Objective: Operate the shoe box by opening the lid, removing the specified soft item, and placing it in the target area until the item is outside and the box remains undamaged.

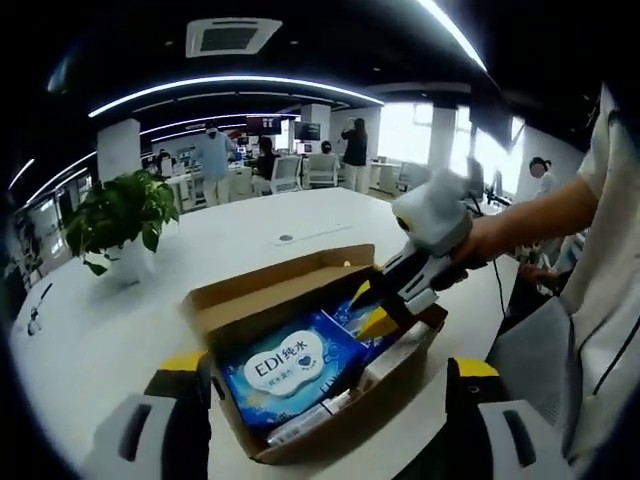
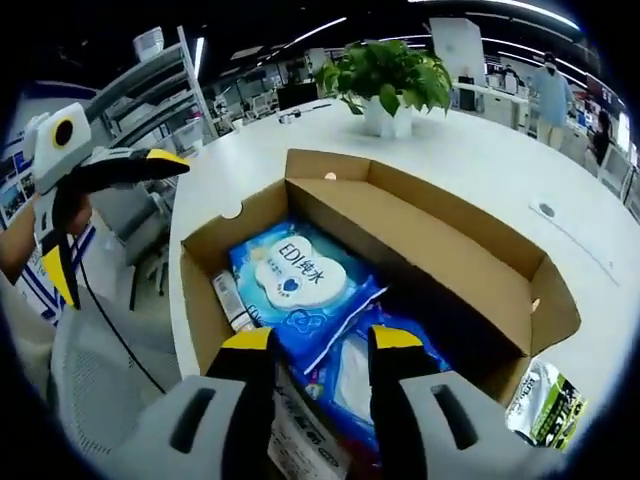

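White and smooth, the large round-edged table (image 1: 300,225) lies under curved ceiling light strips in an open office, with people standing at desks along the top of the left gripper view. A leafy green plant in a white pot (image 1: 122,215) stands at the left of that view, well apart from the box.

At the lower centre of the left gripper view sits the open brown corrugated cardboard shoe box (image 1: 265,290), its lid flap folded back and its raw edges showing. Inside lies a soft, glossy blue plastic pack of wet wipes with a white label (image 1: 290,368), flat and filling most of the box floor. A second crinkled blue soft pack (image 2: 345,375) lies just beside it at the lower centre of the right gripper view, with slim white packets (image 2: 232,300) wedged along the box's left wall. A small green-and-white foil sachet (image 2: 545,405) lies on the table at the lower right, outside the box.

The left gripper (image 1: 330,400) has yellow-tipped black jaws standing apart, either side of the box's near end, not touching it. The right gripper (image 2: 312,345) reaches into the box from the right of the left gripper view; its jaws stand apart over the second pack, and I cannot tell whether they touch it. Bare tabletop spreads wide around the box on all sides.
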`<move>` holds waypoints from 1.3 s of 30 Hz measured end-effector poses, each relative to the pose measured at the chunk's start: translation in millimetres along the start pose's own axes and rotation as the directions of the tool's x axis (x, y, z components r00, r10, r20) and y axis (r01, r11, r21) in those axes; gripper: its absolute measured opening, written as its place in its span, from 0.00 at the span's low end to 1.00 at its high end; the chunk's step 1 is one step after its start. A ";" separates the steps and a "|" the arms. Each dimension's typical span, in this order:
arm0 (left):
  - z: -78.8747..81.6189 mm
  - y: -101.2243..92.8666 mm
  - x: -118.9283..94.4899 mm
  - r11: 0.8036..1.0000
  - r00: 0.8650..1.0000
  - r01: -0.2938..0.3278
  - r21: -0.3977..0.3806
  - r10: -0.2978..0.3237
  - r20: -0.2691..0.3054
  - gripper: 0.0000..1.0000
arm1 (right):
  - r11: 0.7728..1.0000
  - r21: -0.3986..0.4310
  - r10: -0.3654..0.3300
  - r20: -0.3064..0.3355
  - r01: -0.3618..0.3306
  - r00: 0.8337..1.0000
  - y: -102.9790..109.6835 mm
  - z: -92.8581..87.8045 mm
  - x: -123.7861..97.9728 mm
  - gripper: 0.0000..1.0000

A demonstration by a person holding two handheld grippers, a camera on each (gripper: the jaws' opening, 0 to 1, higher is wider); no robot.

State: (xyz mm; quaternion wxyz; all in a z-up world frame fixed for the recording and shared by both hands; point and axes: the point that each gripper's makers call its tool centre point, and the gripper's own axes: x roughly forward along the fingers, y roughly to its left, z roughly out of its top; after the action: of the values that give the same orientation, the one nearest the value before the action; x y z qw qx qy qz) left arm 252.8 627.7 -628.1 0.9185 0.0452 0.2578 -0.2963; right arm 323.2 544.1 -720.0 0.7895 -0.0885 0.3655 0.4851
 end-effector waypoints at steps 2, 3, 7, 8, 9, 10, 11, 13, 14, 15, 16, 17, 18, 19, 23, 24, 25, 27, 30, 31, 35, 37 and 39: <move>-2.9 2.5 -0.9 1.000 1.000 -0.004 -0.004 0.004 -0.001 1.00 | 1.000 -0.001 0.001 -0.001 -0.001 1.000 -0.9 1.4 4.7 0.32; -4.0 3.3 -1.2 1.000 1.000 -0.006 -0.006 0.006 -0.003 1.00 | 1.000 -0.001 0.001 0.000 -0.001 1.000 -1.2 2.5 6.2 0.31; -5.7 4.5 -2.7 1.000 1.000 -0.009 -0.015 0.009 0.003 1.00 | 1.000 0.020 0.003 0.000 -0.003 1.000 -4.8 7.3 14.6 0.29; -6.7 5.3 -2.7 1.000 1.000 -0.011 -0.019 0.011 0.003 1.00 | 1.000 0.025 0.004 0.003 -0.004 1.000 -4.9 8.8 15.3 0.28; -7.2 5.2 -2.9 1.000 1.000 -0.015 -0.021 0.015 0.002 1.00 | 0.999 0.031 0.008 0.007 -0.008 1.000 -5.4 10.8 17.2 0.27; -8.6 5.8 -3.1 1.000 1.000 -0.018 -0.023 0.018 0.000 1.00 | 0.999 0.033 0.008 0.008 -0.008 1.000 -6.0 11.2 18.1 0.26; -9.6 6.4 -3.1 1.000 1.000 -0.019 -0.025 0.019 0.000 1.00 | 0.999 0.041 0.004 0.002 -0.004 1.000 -7.7 11.3 20.5 0.25; -11.5 7.3 -3.5 0.999 1.000 -0.019 -0.034 0.019 0.004 1.00 | 0.999 0.037 0.001 -0.010 -0.001 1.000 -9.4 11.0 22.3 0.23; -12.0 7.5 -3.6 0.999 1.000 -0.020 -0.038 0.020 0.005 1.00 | 0.999 0.038 0.001 -0.010 0.000 1.000 -10.0 11.4 22.0 0.22; -12.6 6.8 -3.9 0.999 1.000 -0.019 -0.040 0.020 0.006 1.00 | 0.999 0.044 -0.007 -0.022 0.008 1.000 -12.5 9.9 21.1 0.21; -13.3 7.0 -4.0 0.999 1.000 -0.021 -0.040 0.021 0.006 0.99 | 0.999 0.047 -0.014 -0.025 0.015 1.000 -14.2 9.4 19.8 0.19; -14.2 7.7 -4.2 0.999 1.000 -0.024 -0.042 0.024 0.006 0.99 | 0.998 0.056 -0.029 -0.021 0.030 0.999 -16.7 10.0 18.5 0.18; -15.3 8.9 -4.5 0.998 1.000 -0.028 -0.047 0.029 0.006 0.99 | 0.997 0.066 -0.036 -0.020 0.037 0.999 -18.1 9.8 17.5 0.17; -15.8 8.5 -4.5 0.998 1.000 -0.029 -0.051 0.029 0.008 0.99 | 0.997 0.071 -0.035 -0.021 0.036 0.999 -17.9 9.1 17.2 0.17; -16.4 7.0 -4.1 0.998 1.000 -0.027 -0.052 0.027 0.005 0.99 | 0.997 0.071 -0.034 -0.030 0.036 0.999 -17.1 7.5 20.0 0.19; -17.2 6.7 -3.3 0.998 1.000 -0.025 -0.052 0.026 0.001 0.99 | 0.997 0.075 -0.034 -0.032 0.037 0.999 -17.3 7.2 21.0 0.20; -17.4 6.5 -3.1 0.998 1.000 -0.025 -0.052 0.025 0.001 0.99 | 0.996 0.078 -0.036 -0.035 0.039 0.999 -17.8 6.8 21.7 0.20; -18.5 6.0 -2.2 0.998 1.000 -0.025 -0.049 0.025 -0.005 0.99 | 0.996 0.081 -0.041 -0.034 0.044 0.999 -18.2 7.1 22.3 0.19; -20.2 5.0 -1.1 0.999 1.000 -0.021 -0.049 0.020 -0.009 0.99 | 0.995 0.087 -0.045 -0.042 0.048 0.998 -20.1 5.6 25.2 0.19; -20.9 4.9 -0.9 0.999 1.000 -0.020 -0.049 0.020 -0.010 0.99 | 0.995 0.088 -0.045 -0.047 0.049 0.998 -20.3 4.7 25.9 0.19; -23.4 3.2 0.7 0.998 1.000 -0.016 -0.053 0.015 -0.014 0.98 | 0.993 0.109 -0.033 -0.042 0.037 0.999 -17.8 5.9 30.0 0.19; -24.6 2.3 1.5 0.998 1.000 -0.015 -0.055 0.015 -0.016 0.98 | 0.993 0.108 -0.035 -0.038 0.039 0.999 -17.6 8.6 33.4 0.18; -25.2 1.7 2.1 0.998 1.000 -0.015 -0.060 0.014 -0.016 0.98 | 0.993 0.109 -0.041 -0.044 0.046 0.998 -18.6 9.0 37.2 0.17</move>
State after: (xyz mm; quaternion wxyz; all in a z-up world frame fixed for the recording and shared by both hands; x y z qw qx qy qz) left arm 243.9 633.9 -651.1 0.9195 0.0219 0.2736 -0.2814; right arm 352.9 565.1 -742.2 0.7957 -0.0630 0.4059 0.4451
